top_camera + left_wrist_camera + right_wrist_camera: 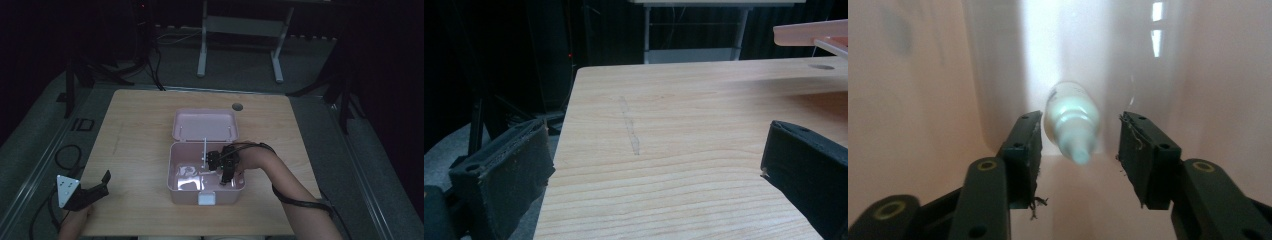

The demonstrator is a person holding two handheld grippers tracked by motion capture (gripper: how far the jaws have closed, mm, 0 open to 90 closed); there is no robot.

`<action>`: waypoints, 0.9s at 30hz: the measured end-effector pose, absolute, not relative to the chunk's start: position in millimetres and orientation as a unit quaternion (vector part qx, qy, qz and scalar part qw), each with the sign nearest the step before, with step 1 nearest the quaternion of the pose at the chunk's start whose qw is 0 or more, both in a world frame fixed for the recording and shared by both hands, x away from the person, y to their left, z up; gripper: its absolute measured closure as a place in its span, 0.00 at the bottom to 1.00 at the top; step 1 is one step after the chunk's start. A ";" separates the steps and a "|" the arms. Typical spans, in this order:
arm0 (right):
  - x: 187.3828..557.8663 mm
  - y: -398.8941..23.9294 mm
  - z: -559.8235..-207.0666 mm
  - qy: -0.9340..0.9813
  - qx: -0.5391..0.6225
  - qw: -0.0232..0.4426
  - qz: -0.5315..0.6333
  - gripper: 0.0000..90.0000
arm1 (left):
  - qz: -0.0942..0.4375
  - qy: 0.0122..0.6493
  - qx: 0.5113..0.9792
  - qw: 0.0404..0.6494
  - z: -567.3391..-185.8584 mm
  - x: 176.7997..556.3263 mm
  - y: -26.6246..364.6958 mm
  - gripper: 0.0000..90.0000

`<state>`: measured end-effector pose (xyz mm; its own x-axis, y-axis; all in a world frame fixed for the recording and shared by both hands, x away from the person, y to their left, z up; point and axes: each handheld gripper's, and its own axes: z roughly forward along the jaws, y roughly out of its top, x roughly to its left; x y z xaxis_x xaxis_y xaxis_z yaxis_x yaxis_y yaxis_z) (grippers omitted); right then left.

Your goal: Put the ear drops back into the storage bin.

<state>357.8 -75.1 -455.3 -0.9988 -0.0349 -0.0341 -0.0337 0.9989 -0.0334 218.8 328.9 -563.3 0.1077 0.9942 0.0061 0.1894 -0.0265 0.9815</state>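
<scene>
Two grippers on the go, one small bottle sitting in a pink box.

Biggest first: wooden table [140,150], then the open pink box [175,192] with its lid flipped back. Left gripper [654,165] idles wide open over bare wood by the near-left corner. Right gripper [1078,145] is down inside the box, jaws parted, not pressing the little clear bottle [1070,120] lying between them, nozzle toward the camera. Looks light, hard and slick, so I'd pinch the round body, not the tapered tip.

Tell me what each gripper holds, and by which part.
Nothing. The right gripper stands open around a small bottle inside the pink box, pads apart from it. The left gripper is open.
</scene>
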 end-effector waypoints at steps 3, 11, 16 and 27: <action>357.5 -78.5 -442.6 1.000 -0.016 0.022 -0.005 0.55 | 0.427 0.514 0.575 0.472 -563.3 218.8 328.9 0.00; 356.2 -90.7 -414.1 0.999 -0.009 0.036 0.021 0.45 | 0.427 0.514 0.575 0.471 -563.3 218.9 328.8 0.00; 355.4 -101.7 -398.4 0.998 0.007 0.043 0.035 0.38 | 0.427 0.515 0.575 0.471 -563.3 218.9 328.7 0.00; 357.1 -140.1 -372.5 0.995 0.041 0.052 0.076 0.25 | 0.428 0.516 0.575 0.470 -563.3 219.0 328.6 0.00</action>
